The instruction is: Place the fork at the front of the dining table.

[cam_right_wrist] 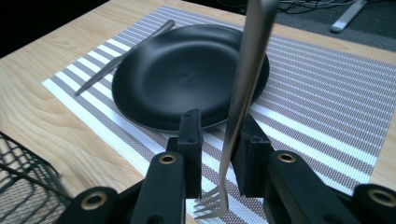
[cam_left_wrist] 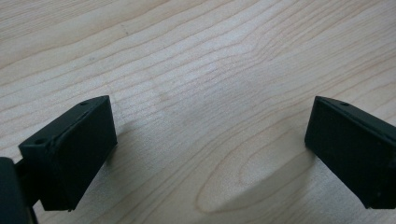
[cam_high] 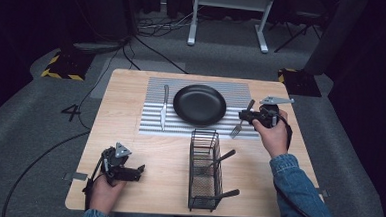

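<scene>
Right gripper point(cam_high: 249, 117) is hovering over the mat point(cam_high: 232, 88) near the tabletop's point(cam_high: 124, 135) right edge, jaws pinching a fork point(cam_high: 240, 123) at its handle, tines hanging down toward the mat's near right corner. In the right gripper view the fork point(cam_right_wrist: 240, 93) is leaning against the right jaw; a gap is showing to the left jaw, so how firm the grip is I cannot tell. The handle top is running out of frame.

Plate point(cam_high: 199, 105) is sitting mid-mat, knife point(cam_high: 164, 107) lying just left of it, apart.

Left gripper point(cam_high: 138, 172) is resting near the tabletop's near left corner, jaws standing wide over bare wood, nothing between them.

Wire basket point(cam_high: 204, 170) is standing at the near edge, centre-right, with two dark-handled utensils point(cam_high: 223, 157) poking out right; their heads are hidden by the mesh.

Open wood is lying between the left gripper and the basket, and along the left edge.
</scene>
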The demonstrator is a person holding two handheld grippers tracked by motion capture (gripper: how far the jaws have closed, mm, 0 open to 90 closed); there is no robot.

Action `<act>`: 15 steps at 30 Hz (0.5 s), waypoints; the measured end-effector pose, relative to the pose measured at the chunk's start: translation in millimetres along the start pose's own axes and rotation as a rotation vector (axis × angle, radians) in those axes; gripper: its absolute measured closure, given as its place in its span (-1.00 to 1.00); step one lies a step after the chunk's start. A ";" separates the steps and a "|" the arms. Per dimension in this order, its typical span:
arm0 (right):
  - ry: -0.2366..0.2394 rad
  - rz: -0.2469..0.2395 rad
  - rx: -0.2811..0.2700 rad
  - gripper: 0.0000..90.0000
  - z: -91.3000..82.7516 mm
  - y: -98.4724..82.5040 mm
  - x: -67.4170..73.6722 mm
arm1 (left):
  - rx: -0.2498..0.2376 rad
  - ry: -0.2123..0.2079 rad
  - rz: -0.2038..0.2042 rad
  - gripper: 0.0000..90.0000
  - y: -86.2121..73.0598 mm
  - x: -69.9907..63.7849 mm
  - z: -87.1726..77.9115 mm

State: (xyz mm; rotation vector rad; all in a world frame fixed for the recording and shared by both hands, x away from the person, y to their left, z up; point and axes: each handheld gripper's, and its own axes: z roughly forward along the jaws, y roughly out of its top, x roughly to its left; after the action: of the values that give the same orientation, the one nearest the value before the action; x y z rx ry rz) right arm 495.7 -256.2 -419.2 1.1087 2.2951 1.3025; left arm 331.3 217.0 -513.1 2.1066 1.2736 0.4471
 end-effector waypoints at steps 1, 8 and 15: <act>-0.010 0.006 -0.003 0.64 2.3 -3.2 -0.1 | 0.000 0.000 0.000 -0.95 0.0 0.0 0.0; -0.048 0.027 0.038 0.79 14.0 -15.0 1.5 | 0.000 0.001 0.001 -0.95 0.0 0.1 0.0; -0.059 0.014 0.068 0.87 23.9 -18.7 6.5 | 0.000 0.000 0.001 -0.95 0.0 0.0 0.0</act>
State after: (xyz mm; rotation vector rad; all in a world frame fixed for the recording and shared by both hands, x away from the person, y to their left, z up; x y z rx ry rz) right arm 495.9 -242.5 -447.0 1.1713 2.3078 1.1892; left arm 331.3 217.0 -513.0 2.1074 1.2732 0.4473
